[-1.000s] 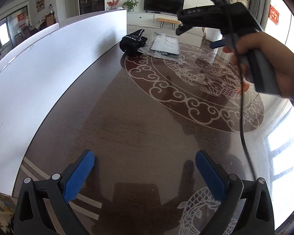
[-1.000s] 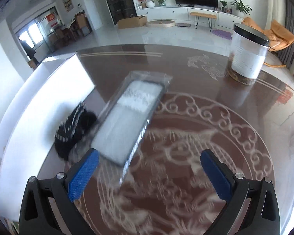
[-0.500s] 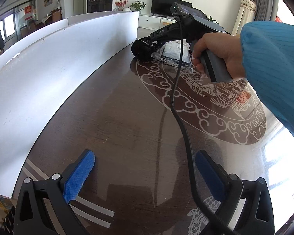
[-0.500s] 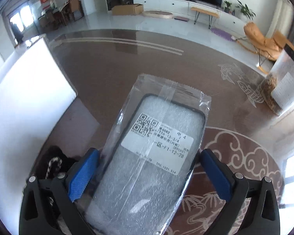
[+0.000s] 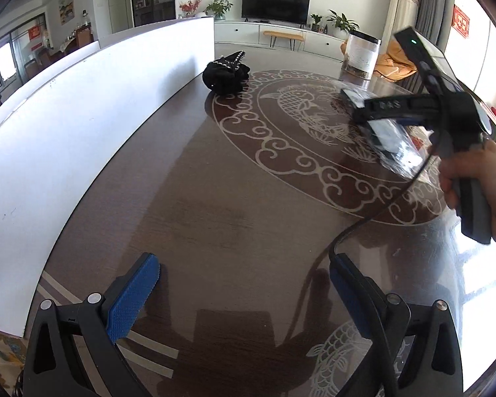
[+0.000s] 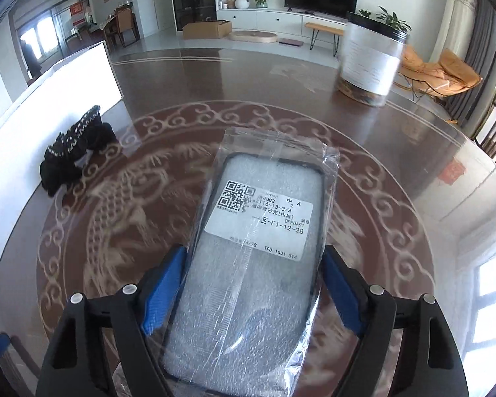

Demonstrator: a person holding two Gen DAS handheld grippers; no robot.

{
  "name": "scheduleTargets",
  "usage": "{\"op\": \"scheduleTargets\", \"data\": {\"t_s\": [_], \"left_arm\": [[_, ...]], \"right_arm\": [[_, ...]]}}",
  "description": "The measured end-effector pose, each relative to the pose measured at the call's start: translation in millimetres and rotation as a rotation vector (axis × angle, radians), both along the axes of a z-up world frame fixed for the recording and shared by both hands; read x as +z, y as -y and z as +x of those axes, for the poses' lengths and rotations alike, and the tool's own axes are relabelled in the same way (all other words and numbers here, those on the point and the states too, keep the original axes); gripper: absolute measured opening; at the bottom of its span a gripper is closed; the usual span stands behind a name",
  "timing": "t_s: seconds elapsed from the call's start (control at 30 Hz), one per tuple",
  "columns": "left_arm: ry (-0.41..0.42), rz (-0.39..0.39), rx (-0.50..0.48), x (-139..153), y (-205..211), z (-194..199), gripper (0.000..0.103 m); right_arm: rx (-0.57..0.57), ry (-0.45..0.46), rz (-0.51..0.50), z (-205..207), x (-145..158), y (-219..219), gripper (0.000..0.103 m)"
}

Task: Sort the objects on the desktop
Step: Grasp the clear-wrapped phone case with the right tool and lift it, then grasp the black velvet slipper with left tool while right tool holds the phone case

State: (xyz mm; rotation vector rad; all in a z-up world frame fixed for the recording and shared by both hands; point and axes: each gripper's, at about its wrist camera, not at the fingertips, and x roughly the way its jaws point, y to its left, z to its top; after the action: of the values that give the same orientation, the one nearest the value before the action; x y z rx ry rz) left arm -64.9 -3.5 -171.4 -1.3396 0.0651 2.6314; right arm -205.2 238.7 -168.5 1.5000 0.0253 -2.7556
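Note:
A phone case [image 6: 261,264] sealed in a clear bag, with a white QR label, lies between the blue pads of my right gripper [image 6: 253,258]. The jaws are closing and both pads touch the case's long sides. In the left wrist view the same case [image 5: 385,135] hangs under the right gripper [image 5: 373,115], above the table's round fish pattern, with a hand on the handle. A black cloth bundle [image 5: 226,77] with white beaded trim lies beside the white board. My left gripper [image 5: 244,264] stands open over bare dark table, with nothing between its fingers.
A long white board [image 5: 82,115] stands along the table's left side. A clear jar [image 6: 368,63] with a black lid and dark contents stands at the far right of the table [image 5: 215,198]. A black cable [image 5: 363,225] trails from the right gripper across the left wrist view.
The right gripper came down over the bagged case next to the black bundle, its jaws narrowed onto it, and the case now sits further right, away from the bundle. The left gripper stayed put.

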Motion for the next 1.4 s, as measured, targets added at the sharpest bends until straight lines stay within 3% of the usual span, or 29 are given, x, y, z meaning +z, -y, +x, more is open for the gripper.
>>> {"op": "scheduleTargets", "data": {"t_s": [0.23,0.63,0.93,1.23,1.4], "left_arm": [[0.009,0.003,-0.071,1.4,-15.3,5.0,0.103],[0.005,-0.001,-0.094,2.1,-18.2,11.3,0.103],[-0.001,0.119,-0.152,11.6,-12.8,16.4,0.103],[0.049,0.285,-0.023,13.0,21.0,-3.7,0.103],[0.050,0.090,-0.042,27.9,0.8,-70.6,0.103]], "right_arm": [[-0.119,-0.033,0.004,77.4,0.7,-68.3,0.082],[-0.155,-0.068,0.015,99.8,2.7,-80.5,0.082],[-0.181,-0.065,0.017,159.5,2.8,-104.5,0.082],[-0.199,-0.067,0.021,193.6,3.5,-119.1,0.083],[-0.197,-0.066,0.018,194.2,3.4,-120.1,0.084]]}}
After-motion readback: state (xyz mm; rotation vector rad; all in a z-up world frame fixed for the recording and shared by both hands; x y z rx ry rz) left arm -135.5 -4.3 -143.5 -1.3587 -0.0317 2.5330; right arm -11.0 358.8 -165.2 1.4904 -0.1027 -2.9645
